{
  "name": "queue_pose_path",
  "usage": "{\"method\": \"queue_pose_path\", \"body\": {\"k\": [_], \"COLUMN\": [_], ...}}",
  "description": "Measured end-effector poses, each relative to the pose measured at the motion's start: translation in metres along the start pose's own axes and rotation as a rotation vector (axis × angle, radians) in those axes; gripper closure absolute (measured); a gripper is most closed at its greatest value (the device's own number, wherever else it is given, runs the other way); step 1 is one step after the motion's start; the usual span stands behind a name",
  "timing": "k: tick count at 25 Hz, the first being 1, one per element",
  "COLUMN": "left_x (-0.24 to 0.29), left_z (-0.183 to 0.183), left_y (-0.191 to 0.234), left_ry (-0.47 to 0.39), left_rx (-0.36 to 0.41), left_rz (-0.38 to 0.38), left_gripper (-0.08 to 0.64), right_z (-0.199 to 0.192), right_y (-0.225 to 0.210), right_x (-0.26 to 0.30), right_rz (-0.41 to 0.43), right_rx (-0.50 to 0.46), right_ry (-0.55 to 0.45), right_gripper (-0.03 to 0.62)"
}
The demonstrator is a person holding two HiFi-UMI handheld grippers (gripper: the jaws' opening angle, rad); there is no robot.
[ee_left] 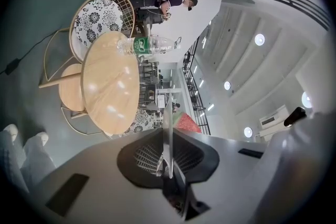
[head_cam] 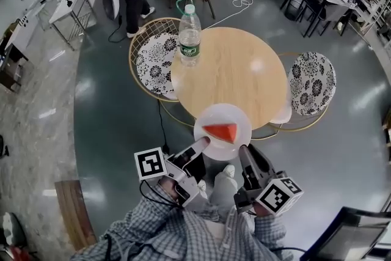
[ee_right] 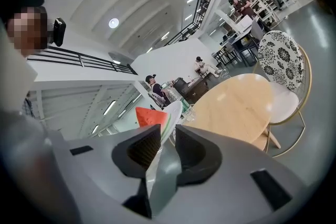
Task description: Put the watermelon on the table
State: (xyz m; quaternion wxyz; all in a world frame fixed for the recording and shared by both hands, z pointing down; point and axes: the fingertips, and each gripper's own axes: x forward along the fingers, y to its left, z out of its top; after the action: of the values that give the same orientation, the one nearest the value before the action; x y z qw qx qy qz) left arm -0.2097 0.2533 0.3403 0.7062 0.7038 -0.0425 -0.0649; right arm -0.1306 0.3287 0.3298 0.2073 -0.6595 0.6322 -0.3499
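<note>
Inspection found 1 wedge of watermelon [head_cam: 221, 131], red flesh with a green rind, lying on a white plate [head_cam: 211, 115]. In the head view the plate overlapped the near edge of the round wooden table [head_cam: 244, 67]. Part of the plate hung beyond that edge, toward the person. Whether the plate touched the tabletop could not be determined.

The left gripper [head_cam: 204, 142] was clamped on the plate's near-left rim. Its own view showed the plate [ee_left: 167, 126] edge-on and pinched between the 2 jaws, with the watermelon [ee_left: 187, 124] just past them.

The right gripper [head_cam: 243, 150] was at the plate's near-right rim. Its own view showed the plate [ee_right: 172, 114] rim seated between the jaws, which were closed on it. The watermelon [ee_right: 149, 116] stood on the plate's far face.

A clear water bottle [head_cam: 189, 35] with a green label stood upright at the far-left edge of the table, well apart from the plate. 2 wire-frame chairs with black-and-white floral cushions flanked the table, 1 at the left [head_cam: 154, 61] and 1 at the right [head_cam: 313, 82].
</note>
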Motion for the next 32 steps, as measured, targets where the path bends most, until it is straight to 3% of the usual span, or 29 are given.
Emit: {"method": "queue_pose_path", "body": {"k": [14,32], "left_x": [0.027,0.131], "left_z": [0.028,0.080], "left_y": [0.006,0.013], "left_ry": [-0.065,-0.232], "left_rx": [0.003,-0.019], "left_rz": [0.008,0.028], "left_gripper": [0.528,0.528], "right_z": [0.022,0.112], "right_y": [-0.020,-0.084], "right_x": [0.038,0.114], "right_rz": [0.053,0.150], "right_rx": [-0.009,-0.049], "right_ry": [0.046,0.179], "right_gripper": [0.499,0.499]}}
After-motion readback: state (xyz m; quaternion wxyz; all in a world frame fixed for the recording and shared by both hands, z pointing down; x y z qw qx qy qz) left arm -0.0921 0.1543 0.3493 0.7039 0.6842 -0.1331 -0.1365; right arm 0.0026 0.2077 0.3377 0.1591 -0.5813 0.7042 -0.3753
